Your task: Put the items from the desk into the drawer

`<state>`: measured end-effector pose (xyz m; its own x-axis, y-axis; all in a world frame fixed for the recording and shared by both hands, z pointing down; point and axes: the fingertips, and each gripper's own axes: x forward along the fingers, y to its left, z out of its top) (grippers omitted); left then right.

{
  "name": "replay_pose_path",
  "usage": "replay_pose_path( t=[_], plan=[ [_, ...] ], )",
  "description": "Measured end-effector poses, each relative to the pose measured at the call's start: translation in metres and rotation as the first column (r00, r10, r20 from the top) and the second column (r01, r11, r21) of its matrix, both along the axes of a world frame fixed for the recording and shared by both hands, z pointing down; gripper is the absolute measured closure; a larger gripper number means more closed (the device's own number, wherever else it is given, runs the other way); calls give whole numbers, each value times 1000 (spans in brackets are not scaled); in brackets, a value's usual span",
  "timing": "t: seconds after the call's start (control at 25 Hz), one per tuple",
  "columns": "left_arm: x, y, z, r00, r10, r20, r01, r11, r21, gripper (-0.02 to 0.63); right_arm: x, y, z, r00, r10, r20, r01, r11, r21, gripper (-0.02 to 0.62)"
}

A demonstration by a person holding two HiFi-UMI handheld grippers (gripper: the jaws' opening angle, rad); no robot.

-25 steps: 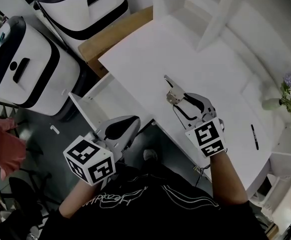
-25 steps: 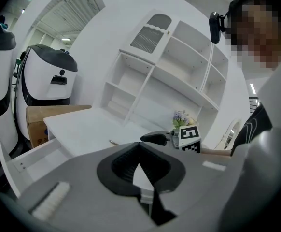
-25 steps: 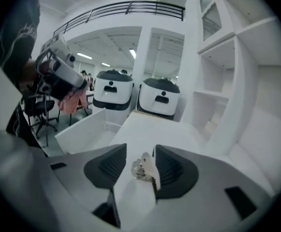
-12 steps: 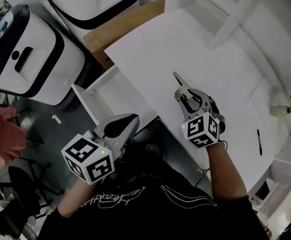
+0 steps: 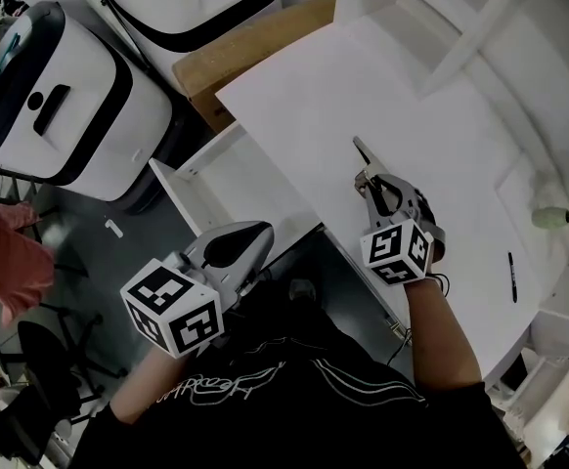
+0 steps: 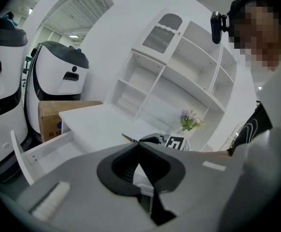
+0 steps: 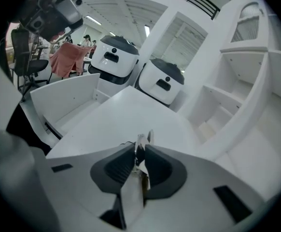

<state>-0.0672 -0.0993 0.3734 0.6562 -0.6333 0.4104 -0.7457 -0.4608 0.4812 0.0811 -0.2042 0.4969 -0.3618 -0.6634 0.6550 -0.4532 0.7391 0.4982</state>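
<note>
Right gripper view: right tool (image 7: 139,149), jaws just closed, pinches metal clip (image 7: 142,139).

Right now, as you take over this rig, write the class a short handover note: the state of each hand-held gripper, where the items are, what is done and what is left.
Left hand-held gripper: shut and empty, held by the front of the open drawer.
Right hand-held gripper: its jaws have just closed on a thin metal tool at the white desk.
A black pen lies on the desk at the far right. No item shows in the drawer.
Done: drawer open, tool gripped.
Left: move the tool into the drawer, then the pen.
</note>
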Motion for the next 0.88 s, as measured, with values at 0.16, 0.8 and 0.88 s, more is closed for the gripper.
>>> replay_pose_path(
  t=[0.16,0.8,0.88],
  plan=[
    [-7,1,-5,1000,10,-1,-10,1000,-3,597,4,-3,-5,999,31,-20,-31,999,24,545],
    [-46,-4,-27,996,57,-63,-55,998,32,597,9,-9,-32,985,171,-5,-171,985,24,580],
    [-56,-5,-27,997,48,-67,-46,998,30,597,0,-5,-40,986,168,2,-168,985,30,580]
  ],
)
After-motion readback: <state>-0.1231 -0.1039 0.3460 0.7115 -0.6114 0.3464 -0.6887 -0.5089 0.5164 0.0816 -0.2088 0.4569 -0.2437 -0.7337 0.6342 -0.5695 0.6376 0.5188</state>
